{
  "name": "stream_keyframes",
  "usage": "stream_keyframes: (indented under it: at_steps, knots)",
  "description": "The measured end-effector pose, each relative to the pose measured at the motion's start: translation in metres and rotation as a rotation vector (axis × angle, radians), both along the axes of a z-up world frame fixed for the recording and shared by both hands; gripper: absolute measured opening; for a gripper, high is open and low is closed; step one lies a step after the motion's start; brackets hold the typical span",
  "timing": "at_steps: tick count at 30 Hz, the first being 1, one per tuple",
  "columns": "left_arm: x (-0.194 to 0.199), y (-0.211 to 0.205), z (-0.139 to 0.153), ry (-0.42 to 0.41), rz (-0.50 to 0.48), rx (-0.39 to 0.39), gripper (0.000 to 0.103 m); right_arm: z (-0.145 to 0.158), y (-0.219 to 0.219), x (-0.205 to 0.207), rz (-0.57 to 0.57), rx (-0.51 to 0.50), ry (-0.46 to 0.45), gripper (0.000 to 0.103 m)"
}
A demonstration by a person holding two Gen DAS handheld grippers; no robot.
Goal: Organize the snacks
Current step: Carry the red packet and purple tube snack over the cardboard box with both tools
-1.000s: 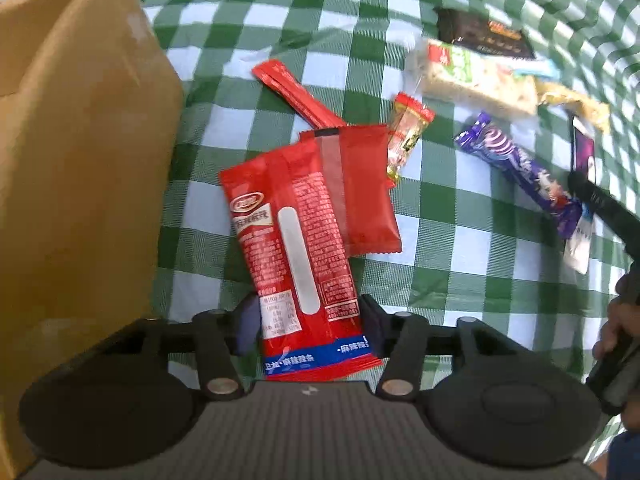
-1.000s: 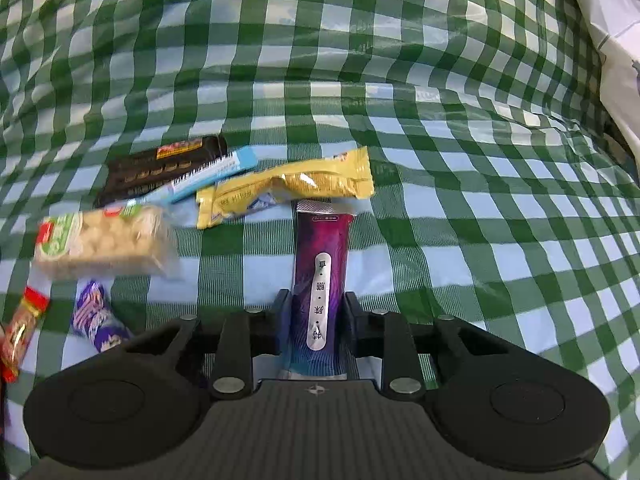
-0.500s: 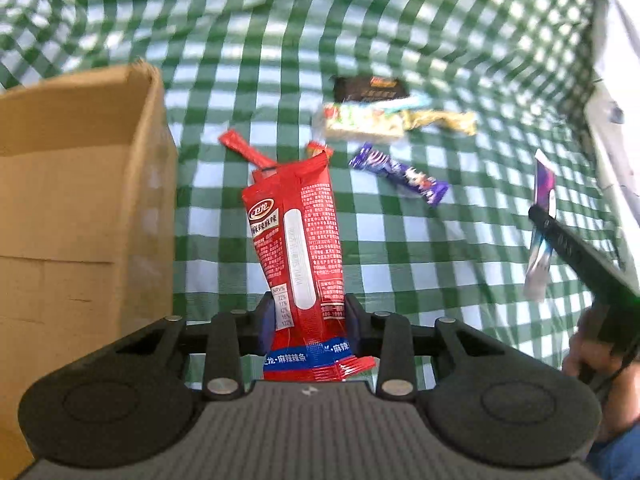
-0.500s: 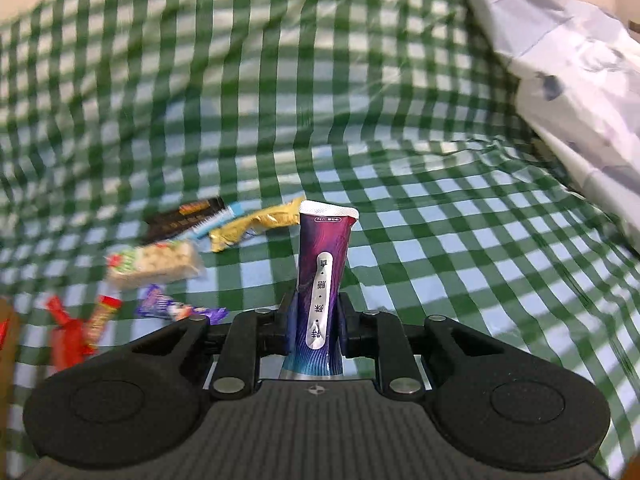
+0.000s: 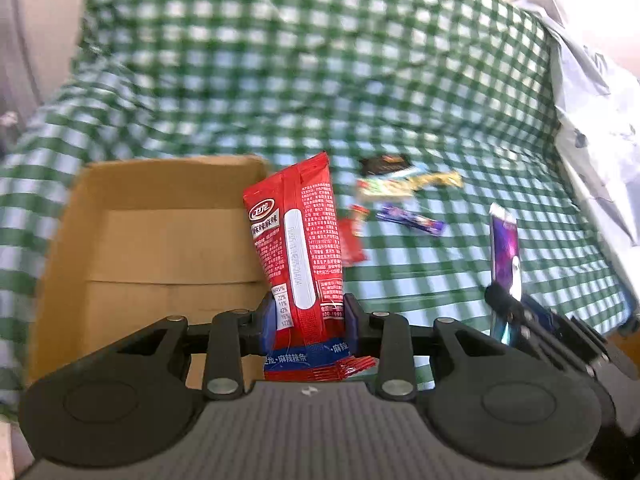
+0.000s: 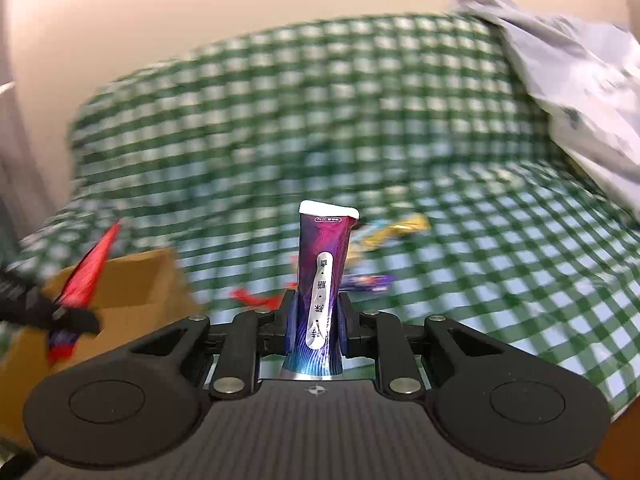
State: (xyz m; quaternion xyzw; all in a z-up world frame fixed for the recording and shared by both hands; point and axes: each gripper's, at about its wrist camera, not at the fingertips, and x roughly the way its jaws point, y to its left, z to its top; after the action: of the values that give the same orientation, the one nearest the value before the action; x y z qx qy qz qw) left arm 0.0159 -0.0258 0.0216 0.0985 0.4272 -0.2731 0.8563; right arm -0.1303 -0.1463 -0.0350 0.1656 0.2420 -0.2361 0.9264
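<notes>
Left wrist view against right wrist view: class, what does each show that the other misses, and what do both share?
Only the left wrist view shows the inside of the cardboard box and the red packet's printed face in the left tongs. Only the right wrist view shows the purple packet's front in the right tongs. Both share the green checked cloth, box and loose snacks.

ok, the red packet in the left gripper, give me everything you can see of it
The red packet is a flat, glossy foil-like pouch with a white oval window strip, a round logo, small white print and a blue band near its bottom seal. It stands nearly upright, tilted slightly, lifted clear of the checked cloth, with the left gripper clamped on its lower part, one pad on each side. Its crimped bottom edge sticks out below the pads. The open cardboard box lies behind and beside it. Nothing else touches it.
</notes>
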Motion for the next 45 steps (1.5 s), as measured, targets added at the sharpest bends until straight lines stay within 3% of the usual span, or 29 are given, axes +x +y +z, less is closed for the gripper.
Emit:
stream_keyframes:
  at_steps: [8, 15, 26, 45]
  knots:
    - [-0.032, 0.109, 0.020, -0.079, 0.090, 0.020, 0.037, 0.025, 0.113, -0.002, 0.223, 0.035, -0.012, 0.021]
    - [-0.050, 0.170, 0.024, -0.107, 0.125, -0.005, 0.037, 0.031, 0.170, 0.000, 0.289, 0.034, 0.029, 0.021]
    - [-0.053, 0.200, 0.024, -0.108, 0.137, -0.069, 0.037, 0.044, 0.209, 0.000, 0.310, -0.040, 0.066, 0.021]
    - [-0.050, 0.216, 0.023, -0.110, 0.151, -0.083, 0.037, 0.044, 0.218, 0.005, 0.339, -0.062, 0.093, 0.021]
